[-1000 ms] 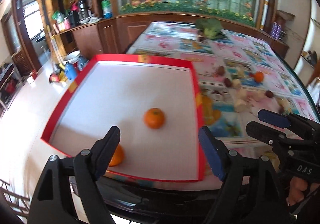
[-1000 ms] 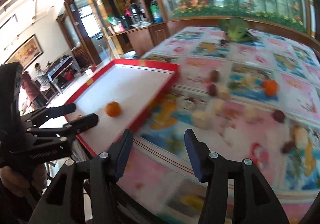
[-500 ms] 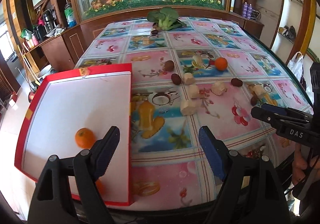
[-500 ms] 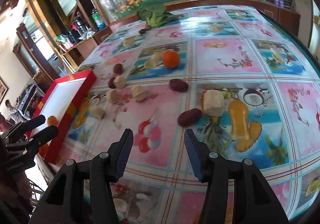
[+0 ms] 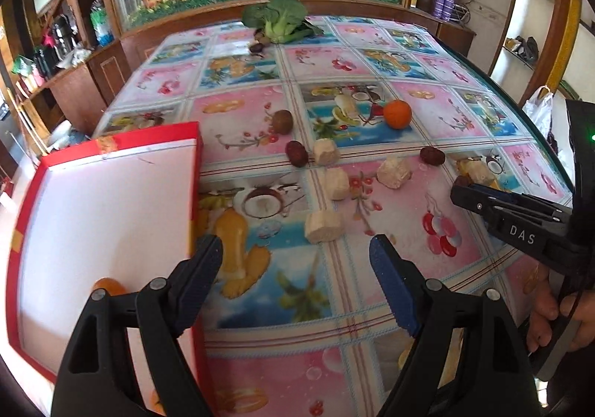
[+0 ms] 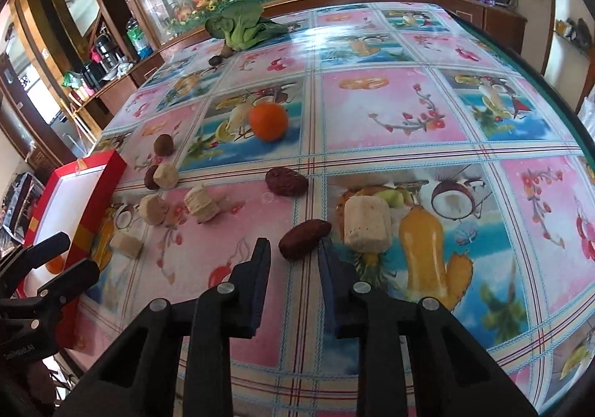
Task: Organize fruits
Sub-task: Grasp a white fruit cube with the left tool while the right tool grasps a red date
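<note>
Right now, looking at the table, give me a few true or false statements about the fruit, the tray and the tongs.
1. An orange lies on the tablecloth. True.
2. The red tray is empty. False: an orange fruit sits in it.
3. The right tongs grip the date. False: they are open around it, not shut.
4. The left tongs are open. True.
5. The greens lie at the far end. True.
</note>
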Demonstrator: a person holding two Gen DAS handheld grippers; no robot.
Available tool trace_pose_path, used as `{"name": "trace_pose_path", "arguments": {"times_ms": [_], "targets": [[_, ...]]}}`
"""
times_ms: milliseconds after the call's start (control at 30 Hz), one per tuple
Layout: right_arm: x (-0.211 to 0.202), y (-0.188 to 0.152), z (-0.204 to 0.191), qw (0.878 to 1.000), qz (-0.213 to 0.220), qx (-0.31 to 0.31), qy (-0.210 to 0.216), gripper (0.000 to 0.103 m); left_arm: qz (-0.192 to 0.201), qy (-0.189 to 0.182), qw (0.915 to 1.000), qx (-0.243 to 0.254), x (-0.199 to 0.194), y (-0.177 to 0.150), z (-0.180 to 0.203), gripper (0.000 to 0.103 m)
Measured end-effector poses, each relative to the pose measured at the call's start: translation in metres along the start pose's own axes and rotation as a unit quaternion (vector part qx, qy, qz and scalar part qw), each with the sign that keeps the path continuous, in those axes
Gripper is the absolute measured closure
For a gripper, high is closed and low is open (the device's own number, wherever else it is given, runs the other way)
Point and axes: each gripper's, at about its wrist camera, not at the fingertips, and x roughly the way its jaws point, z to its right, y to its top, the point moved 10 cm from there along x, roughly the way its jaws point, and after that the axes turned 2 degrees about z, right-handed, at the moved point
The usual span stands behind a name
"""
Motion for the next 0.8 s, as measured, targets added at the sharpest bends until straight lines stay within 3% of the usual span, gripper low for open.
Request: {"name": "trace_pose_path", "arguments": {"times_ms": [200,333,600,800], "targets": [[0.001,0.004,0.002,1.000,0.006,-0.002,-0.008,0.078,-0.013,-0.003,0.9999,0.009,0.014,0.001,0.009,0.021],[0.002,0.005,0.004,1.000,0.004,-0.006,-0.013,0.085,-0.020,-0.008,0.9997,0.013,0.024,0.000,0.014,0.023],[0.000,0.003,0.005,1.000,0.004,-0.009,-0.006,0.087,-0.041,-0.027,0.9988,-0.001,0.041,-0.001,0.013,0.053],[0.000,0.003,0.005,1.000,0.005,-0.007,-0.003,0.087,-0.035,-0.035,0.9988,-0.005,0.045,0.001,0.015,0.057]]}}
